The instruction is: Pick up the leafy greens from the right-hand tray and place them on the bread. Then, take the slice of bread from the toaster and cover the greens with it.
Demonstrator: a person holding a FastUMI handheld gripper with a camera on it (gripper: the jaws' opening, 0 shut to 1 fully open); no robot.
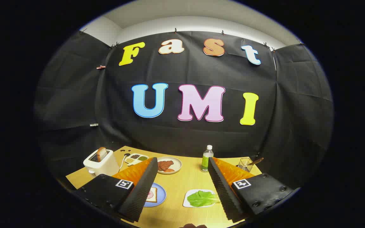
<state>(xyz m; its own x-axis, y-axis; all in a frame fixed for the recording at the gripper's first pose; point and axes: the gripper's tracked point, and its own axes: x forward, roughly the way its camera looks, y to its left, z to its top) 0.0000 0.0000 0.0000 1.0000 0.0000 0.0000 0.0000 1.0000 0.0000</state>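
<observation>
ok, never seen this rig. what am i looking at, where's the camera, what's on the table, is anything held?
No robot arm here: a person carries a handheld two-finger tool, and the fisheye camera rides on it, looking forward along the two fingers at the bottom of the picture.

The fingers are open and hold nothing, hanging above the near side of a wooden table.

On the table: a white toaster with a bread slice standing in it, beyond the left finger. Under that finger, a blue plate with bread and a pink filling. Between the fingers, leafy greens on a white tray. Farther back: a sectioned dish of seasonings, a plate of meat, a bottle and a wire basket.
</observation>
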